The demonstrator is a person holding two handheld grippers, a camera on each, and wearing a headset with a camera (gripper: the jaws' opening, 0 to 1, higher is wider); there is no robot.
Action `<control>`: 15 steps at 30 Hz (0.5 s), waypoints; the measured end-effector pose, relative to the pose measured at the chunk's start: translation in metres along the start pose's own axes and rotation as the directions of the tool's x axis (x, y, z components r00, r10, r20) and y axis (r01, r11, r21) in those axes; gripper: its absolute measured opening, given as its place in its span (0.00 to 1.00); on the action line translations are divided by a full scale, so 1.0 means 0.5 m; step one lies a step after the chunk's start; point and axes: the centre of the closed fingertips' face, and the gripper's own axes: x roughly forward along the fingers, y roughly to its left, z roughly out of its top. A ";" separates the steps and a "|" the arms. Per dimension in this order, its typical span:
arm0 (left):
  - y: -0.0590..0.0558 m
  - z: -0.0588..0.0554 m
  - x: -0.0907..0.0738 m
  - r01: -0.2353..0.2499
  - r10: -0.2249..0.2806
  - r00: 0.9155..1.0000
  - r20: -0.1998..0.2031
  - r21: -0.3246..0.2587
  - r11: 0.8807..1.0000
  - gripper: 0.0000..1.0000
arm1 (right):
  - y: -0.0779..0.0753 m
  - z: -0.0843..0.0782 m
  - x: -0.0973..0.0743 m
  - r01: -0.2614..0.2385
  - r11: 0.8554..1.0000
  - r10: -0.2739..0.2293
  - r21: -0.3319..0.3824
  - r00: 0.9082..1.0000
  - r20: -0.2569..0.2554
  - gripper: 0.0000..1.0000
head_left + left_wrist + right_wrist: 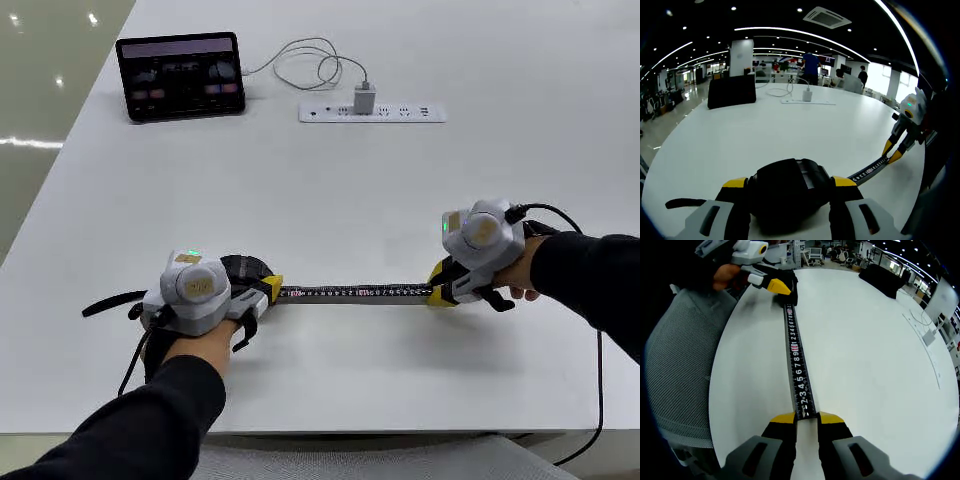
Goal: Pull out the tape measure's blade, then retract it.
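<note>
A black tape measure case [246, 271] [789, 191] lies on the white table [330, 190], with my left gripper [262, 290] [790, 184] shut on it. Its dark blade [355, 291] [797, 365] runs flat along the table to the right, printed numbers facing up. My right gripper [440, 293] [806, 418] is shut on the blade's end, the yellow tips pinching it. In the right gripper view the case [788, 290] and the left gripper [774, 284] sit at the far end of the blade. In the left gripper view the right gripper [892, 152] holds the blade [871, 170] at the right.
A black tablet [181, 76] stands at the far left of the table. A white power strip [372, 112] with a charger and coiled cable [318, 62] lies at the back. A grey mesh chair [680, 370] sits by the near table edge. People stand far off in the room.
</note>
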 end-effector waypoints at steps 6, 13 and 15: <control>0.000 0.000 0.001 0.002 -0.002 1.000 0.000 -0.001 1.000 0.60 | -0.002 0.003 0.004 -0.006 1.000 0.006 -0.011 1.000 0.000 0.11; 0.000 0.000 0.001 0.004 -0.004 1.000 0.001 -0.002 1.000 0.60 | -0.005 0.005 0.010 -0.009 0.999 0.008 -0.045 1.000 -0.008 0.11; 0.000 0.000 0.000 0.005 -0.005 1.000 0.001 -0.002 1.000 0.60 | -0.006 0.006 0.012 -0.010 0.999 0.010 -0.047 1.000 -0.013 0.11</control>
